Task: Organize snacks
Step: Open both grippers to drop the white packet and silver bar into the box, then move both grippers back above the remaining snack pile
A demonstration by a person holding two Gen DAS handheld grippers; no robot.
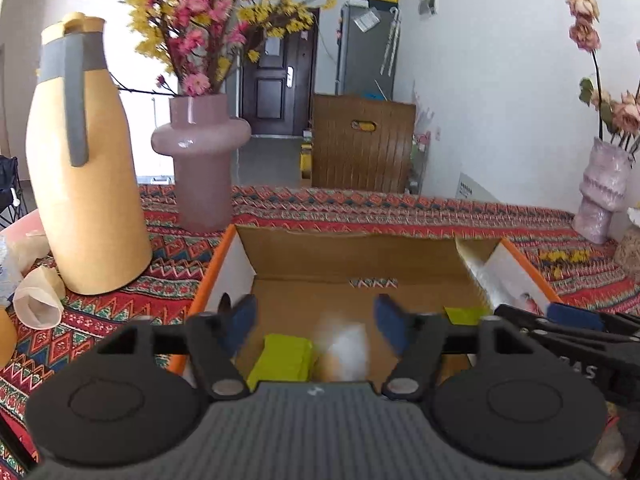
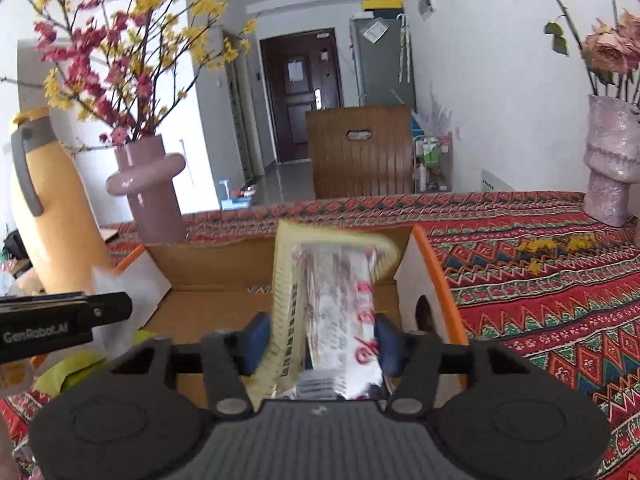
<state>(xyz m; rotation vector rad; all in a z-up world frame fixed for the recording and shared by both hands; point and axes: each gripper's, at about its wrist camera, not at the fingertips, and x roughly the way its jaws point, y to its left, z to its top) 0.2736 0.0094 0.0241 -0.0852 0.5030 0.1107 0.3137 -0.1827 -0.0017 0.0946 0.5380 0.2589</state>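
Observation:
An open cardboard box (image 1: 304, 256) with an orange rim sits on the patterned tablecloth, and both grippers hang over it. My left gripper (image 1: 316, 322) is open. Below its gap, inside the box, lie a yellow-green packet (image 1: 284, 360) and a blurred white and orange packet (image 1: 344, 348). My right gripper (image 2: 322, 344) is over the right part of the box (image 2: 208, 264). A long silver snack packet (image 2: 336, 312) with red print stands blurred between its blue pads, filling the gap. The pads do not visibly pinch it.
A tall yellow jug (image 1: 88, 200) and a pink vase (image 1: 202, 160) of flowers stand left of the box. Paper cups (image 1: 38, 304) lie at the far left. A pale vase (image 2: 608, 160) stands at the right. A wooden chair back (image 1: 360, 144) rises beyond the table.

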